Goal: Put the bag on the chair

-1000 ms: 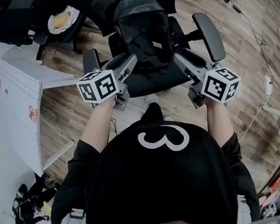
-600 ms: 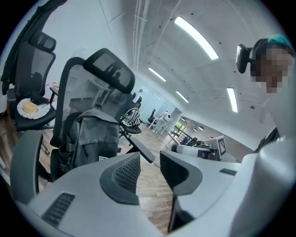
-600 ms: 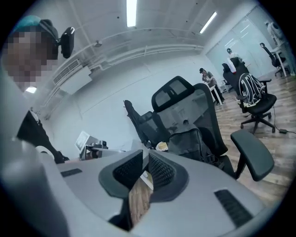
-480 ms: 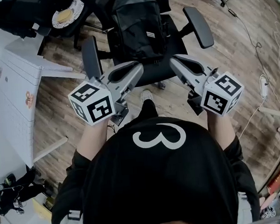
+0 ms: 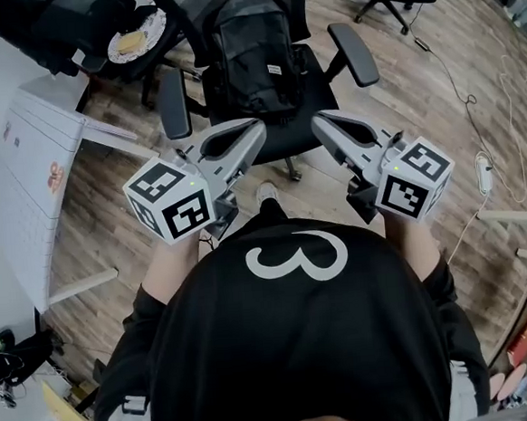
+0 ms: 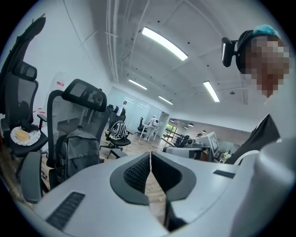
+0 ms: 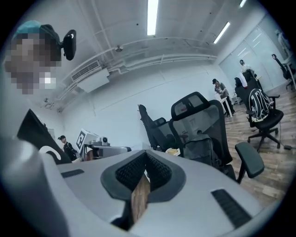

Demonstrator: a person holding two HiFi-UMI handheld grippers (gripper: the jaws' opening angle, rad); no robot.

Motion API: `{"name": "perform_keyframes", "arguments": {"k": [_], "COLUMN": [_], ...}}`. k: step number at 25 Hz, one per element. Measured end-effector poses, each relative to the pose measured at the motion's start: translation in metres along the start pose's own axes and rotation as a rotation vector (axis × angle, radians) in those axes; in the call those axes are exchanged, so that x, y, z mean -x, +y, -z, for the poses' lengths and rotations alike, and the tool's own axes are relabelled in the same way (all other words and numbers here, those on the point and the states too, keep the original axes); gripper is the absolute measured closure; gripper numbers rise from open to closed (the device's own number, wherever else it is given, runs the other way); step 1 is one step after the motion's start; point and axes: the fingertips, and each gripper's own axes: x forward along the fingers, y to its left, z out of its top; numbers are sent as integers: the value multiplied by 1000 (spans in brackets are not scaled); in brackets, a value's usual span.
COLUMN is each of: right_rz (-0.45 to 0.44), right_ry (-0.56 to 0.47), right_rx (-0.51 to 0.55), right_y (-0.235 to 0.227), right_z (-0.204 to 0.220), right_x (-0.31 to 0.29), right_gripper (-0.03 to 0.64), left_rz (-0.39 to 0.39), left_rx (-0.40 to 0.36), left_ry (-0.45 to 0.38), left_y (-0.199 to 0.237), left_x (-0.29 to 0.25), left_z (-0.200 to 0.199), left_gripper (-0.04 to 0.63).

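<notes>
Found the bag (image 5: 251,56) standing upright on the seat of the chair (image 5: 354,54), back against the backrest and between the two armrests. Noted dark grey or black fabric with a small light label on the front.

Confirmed the left gripper (image 5: 259,126) with jaws pressed together, having just been closing, and nothing between them. Confirmed the same for the right gripper (image 5: 318,119): jaws together, just been closing, nothing pinched. Checked both gripper views: ribbed pads meeting along one line, with only floor and room visible past them.

Observed both grippers held side by side in front of the person, tips angled toward each other and pointing at the chair. In the head view, placed both tips over the front edge of the seat, clear of the bag and touching neither bag nor chair.

Recorded a white tabletop (image 5: 42,168) to the left of the chair. Recorded a plate (image 5: 138,38) carrying food on a second dark chair at upper left. Noted a wooden floor (image 5: 420,120) underneath, with a pale cable (image 5: 483,174) trailing across it at right.
</notes>
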Motion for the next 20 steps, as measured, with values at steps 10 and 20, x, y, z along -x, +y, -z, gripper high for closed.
{"name": "perform_keyframes", "arguments": {"k": [10,20], "right_rz": [-24,-77], "right_ry": [-48,-76], "right_rx": [91,57], "right_y": [48,64], "right_z": [-24,-32], "right_x": [51,76], "right_gripper": [592,592], "left_rz": [17,20], "left_rx": [-116,-158], "left_ry": [-19,-38], "left_y": [-66,-98], "left_x": [8,11], "left_z": [-14,-19], "left_gripper": [571,569]}}
